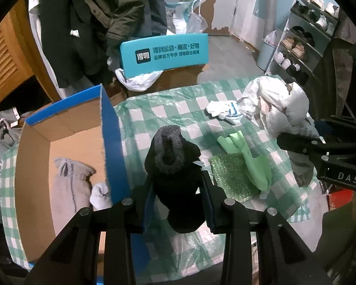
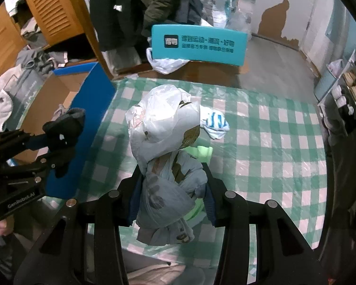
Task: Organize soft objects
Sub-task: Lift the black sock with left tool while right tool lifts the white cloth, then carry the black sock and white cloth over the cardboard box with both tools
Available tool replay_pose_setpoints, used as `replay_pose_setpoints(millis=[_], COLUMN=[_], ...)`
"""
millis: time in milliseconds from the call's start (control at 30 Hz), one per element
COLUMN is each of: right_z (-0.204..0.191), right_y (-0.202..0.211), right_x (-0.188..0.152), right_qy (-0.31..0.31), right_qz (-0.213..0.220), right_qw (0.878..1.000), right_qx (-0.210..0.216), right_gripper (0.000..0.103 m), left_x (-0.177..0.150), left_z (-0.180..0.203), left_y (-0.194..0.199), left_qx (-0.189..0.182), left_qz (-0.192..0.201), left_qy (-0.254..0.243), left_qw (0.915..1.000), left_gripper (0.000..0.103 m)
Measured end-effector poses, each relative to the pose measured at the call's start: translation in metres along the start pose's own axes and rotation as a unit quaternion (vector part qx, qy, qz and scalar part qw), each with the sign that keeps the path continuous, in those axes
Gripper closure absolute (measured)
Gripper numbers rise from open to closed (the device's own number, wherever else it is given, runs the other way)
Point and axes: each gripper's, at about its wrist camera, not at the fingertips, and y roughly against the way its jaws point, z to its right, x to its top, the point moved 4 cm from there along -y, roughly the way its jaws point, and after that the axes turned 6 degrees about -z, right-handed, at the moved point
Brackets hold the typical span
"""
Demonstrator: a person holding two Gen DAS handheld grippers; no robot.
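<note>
My left gripper point(image 1: 176, 187) is shut on a black sock with a grey cuff point(image 1: 174, 159), held above the table just right of the blue cardboard box point(image 1: 109, 128). It also shows in the right wrist view point(image 2: 64, 133). My right gripper point(image 2: 170, 190) is shut on a bundle of white plastic bags point(image 2: 166, 142), lifted over the checked tablecloth point(image 2: 273, 142). The bundle also shows in the left wrist view point(image 1: 277, 104). A green cloth point(image 1: 249, 159) and a white-and-blue striped sock point(image 1: 225, 111) lie on the table.
The box holds a grey garment point(image 1: 68, 185) and a pale sock point(image 1: 100, 196). Green bubble wrap point(image 1: 230, 175) lies under the green cloth. A teal shoebox point(image 1: 166, 54) stands behind the table. A shoe rack point(image 1: 304, 35) stands at the far right.
</note>
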Motion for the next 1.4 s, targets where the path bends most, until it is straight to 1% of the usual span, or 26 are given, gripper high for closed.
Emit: replay_pose_setpoints(millis=[367,733,1133,1400], right_z=[-0.033,-0.074,-0.125,-0.16], right_y=[0.004,0.002,-0.005,-0.012], right_x=[0.017,0.036,0.06,0.073], right_qy=[0.019,0.048,0.078,0.103], right_qz=[0.01,0.014,0.017,0.014], right_qw=[1.0,0.998,0.995,0.992], right_qx=[0.021,0.035,0.053,0.066], right_gripper=[0.059,0.059,0.059,0.059], left_x=[-0.003,-0.01,-0.022,-0.031], left_z=[-0.022,-0.058,-0.103,-0.132], left_y=[0.017,0.03,0.036,0.035], left_qx=[0.009,0.019,0.027,0.036], left_qz=[0.018,0.032,0.039,0.035], left_qy=[0.011,0.037,0.073,0.096], left_qw=[0.9997,0.9986,0.9962,0.9942], left_gripper=[0.067,0.067,0.067,0.067])
